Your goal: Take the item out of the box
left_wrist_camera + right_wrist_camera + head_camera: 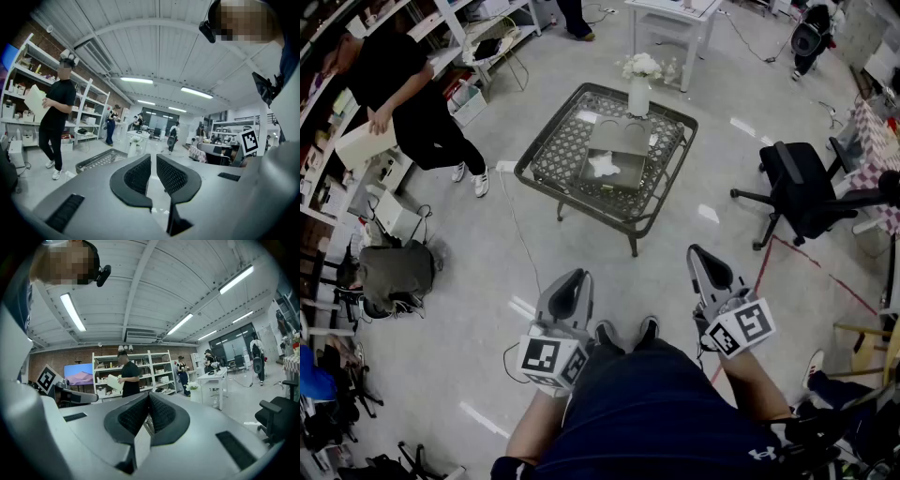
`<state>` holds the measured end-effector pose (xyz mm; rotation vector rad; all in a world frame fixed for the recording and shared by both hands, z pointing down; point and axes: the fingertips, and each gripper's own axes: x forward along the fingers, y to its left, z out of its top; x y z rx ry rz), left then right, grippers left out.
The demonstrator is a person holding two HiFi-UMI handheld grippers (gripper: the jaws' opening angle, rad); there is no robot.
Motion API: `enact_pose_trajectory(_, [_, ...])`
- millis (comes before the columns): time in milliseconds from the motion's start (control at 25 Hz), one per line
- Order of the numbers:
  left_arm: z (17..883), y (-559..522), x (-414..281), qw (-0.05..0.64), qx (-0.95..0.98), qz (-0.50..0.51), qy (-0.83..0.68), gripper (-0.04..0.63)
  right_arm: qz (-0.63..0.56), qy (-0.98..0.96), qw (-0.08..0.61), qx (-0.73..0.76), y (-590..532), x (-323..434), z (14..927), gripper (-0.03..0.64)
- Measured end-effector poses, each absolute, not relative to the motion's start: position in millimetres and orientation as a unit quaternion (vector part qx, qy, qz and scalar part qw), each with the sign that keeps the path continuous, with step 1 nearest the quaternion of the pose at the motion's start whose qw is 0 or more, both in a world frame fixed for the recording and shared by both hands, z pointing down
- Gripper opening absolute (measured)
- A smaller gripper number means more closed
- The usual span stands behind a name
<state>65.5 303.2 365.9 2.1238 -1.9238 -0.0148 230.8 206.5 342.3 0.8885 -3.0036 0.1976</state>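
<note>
Box (621, 150) flat on table (546, 150), long axis unclear; left gripper (153, 157) slightly ajar, right gripper (149, 395) closed, empty.

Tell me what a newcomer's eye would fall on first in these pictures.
The dark wire-lattice metal table stands at the centre, bearing a flat grey box with a white star-shaped item and a white vase of flowers. Nearer, the left gripper and right gripper hang empty above the wearer's shoes. A person in black carries a pale flat box at upper left.
</note>
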Motion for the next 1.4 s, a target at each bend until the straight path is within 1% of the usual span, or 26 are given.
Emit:
enact_pose_trajectory(520, [367.8,287.6,96.2,0.14,0.719,0.003,-0.681,0.051,0.059,-0.961,-0.005,0.27,184.6,259.4,342.0,0.002])
enact_pose_trajectory(840, [376.3,290.4,112.1,0.154,0.699,0.009,-0.698,0.051,0.021,-0.968,-0.014,0.248,181.1,265.8,337.2,0.002])
enact_pose_trajectory(920, [379.5,287.9,112.5,0.157,0.696,0.012,-0.7,0.051,0.004,-0.97,-0.014,0.242,179.7,264.4,337.2,0.002])
enact_pose_trajectory(1120, [382.5,273.5,108.0,0.162,0.697,0.015,-0.698,0.051,-0.089,-0.968,-0.026,0.234,183.3,250.7,322.3,0.002])
enact_pose_trajectory(1400, [381.4,253.0,91.9,0.167,0.708,0.012,-0.686,0.051,-0.11,-0.962,-0.002,0.248,169.0,233.6,326.6,0.002])
